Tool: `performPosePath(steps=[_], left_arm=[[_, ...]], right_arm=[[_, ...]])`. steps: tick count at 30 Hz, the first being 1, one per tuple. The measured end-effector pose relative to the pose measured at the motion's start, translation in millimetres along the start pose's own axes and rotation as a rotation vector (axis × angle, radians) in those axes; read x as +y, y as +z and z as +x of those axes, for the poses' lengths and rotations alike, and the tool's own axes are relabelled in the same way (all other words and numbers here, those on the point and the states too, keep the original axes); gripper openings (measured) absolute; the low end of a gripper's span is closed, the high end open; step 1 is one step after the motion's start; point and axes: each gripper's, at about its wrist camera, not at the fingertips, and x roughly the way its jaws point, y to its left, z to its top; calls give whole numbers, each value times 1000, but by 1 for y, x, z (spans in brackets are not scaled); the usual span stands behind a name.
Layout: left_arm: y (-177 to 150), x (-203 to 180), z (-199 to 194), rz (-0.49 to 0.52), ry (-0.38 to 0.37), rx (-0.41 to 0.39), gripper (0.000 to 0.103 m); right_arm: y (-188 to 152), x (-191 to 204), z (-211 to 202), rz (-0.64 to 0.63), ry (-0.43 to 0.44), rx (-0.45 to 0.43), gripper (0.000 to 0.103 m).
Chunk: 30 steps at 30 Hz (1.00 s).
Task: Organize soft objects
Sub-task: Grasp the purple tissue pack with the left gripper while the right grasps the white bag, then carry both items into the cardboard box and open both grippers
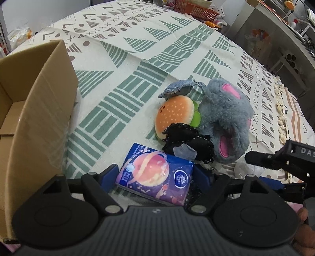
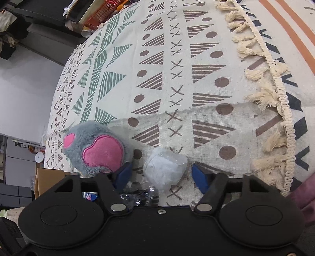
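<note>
A purple tissue pack [image 1: 155, 177] lies on the patterned cloth between the blue pads of my left gripper [image 1: 156, 174]; the jaws stand wide on either side of it, open. Just beyond it are black stitched fabric pieces [image 1: 187, 137], a burger plush [image 1: 173, 116], a denim scrap [image 1: 181, 88] and a grey plush with pink patches [image 1: 226, 118]. My right gripper [image 2: 162, 177] is open, its pads straddling a white plastic-wrapped wad [image 2: 165, 167] beside the grey plush [image 2: 94, 147]. From the left wrist view the right gripper [image 1: 275, 163] shows at the right edge, over the white wad [image 1: 248, 169].
An open cardboard box [image 1: 39, 98] stands at the left on the cloth. A red basket [image 1: 196, 7] sits at the table's far end. A tasselled fringe [image 2: 265, 98] of a second cloth runs along the right. Shelving and clutter lie past the table edge.
</note>
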Motion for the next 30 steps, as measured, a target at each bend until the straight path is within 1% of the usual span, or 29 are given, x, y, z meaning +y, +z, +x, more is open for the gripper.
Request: performPosePath(steps=[1,3,6,13,17,22,26,30], left_arm=[[-1,-1,-1,3,0,-4,81],[-1,-2,-4,8,1,-14,81],[-2,-2,-12,10,2,-37,81],[-7,-2,-34,10,-18,-91,81],[-11,-2,-47,16,-29,-126,81],[-16,-1,-64,24,-48,-170,81],[-19,1,-83,47,-37,-234,81],[-21,9,-102,43,-44,-280,81]], right_arm=[[-1,0,0,-1,4,5,44],[-2,0,1,1,14,15,43],[-4,2,-7,-8,26,-9,41],[-12,8,-27,-35,29,-64,41],[-18,13,-41,-64,25,-111,40],[-25,17,-60,-90,39,-174,40],[-30,24,-71,-123,46,-210,40],[-38,35,-84,-168,38,-249,40]])
